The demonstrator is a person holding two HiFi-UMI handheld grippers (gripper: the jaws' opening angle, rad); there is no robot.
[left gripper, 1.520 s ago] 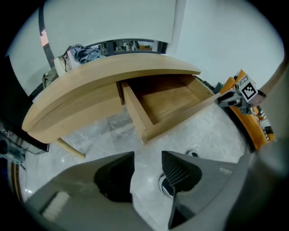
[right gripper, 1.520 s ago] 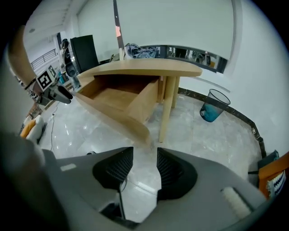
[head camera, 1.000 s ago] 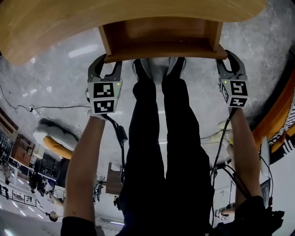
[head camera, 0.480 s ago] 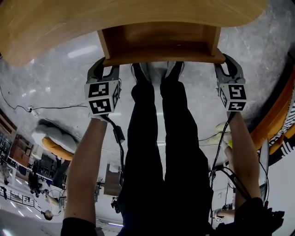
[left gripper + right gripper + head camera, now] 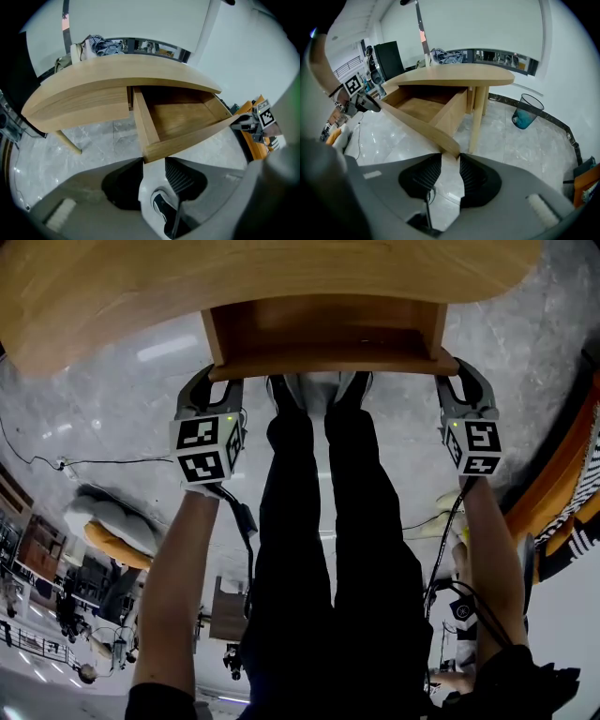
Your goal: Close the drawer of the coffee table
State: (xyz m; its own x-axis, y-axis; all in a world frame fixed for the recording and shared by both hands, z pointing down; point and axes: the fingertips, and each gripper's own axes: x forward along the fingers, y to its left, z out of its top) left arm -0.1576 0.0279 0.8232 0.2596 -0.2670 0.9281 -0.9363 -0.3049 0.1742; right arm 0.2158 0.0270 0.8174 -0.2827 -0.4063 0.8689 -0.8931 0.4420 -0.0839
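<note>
At the coffee table (image 5: 141,287), drawer (image 5: 328,326) open; your left gripper (image 5: 218,381) and right gripper (image 5: 457,371) clamp its front corners, push pending.

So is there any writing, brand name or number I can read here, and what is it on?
No readable words or numbers anywhere.
The marker cube on the left gripper: black-and-white square patterns, not letters.
The second cube on the right gripper: the same kind of patterns.
The drawer and coffee table: bare wood, no print.
Background clutter: too small to read.
</note>
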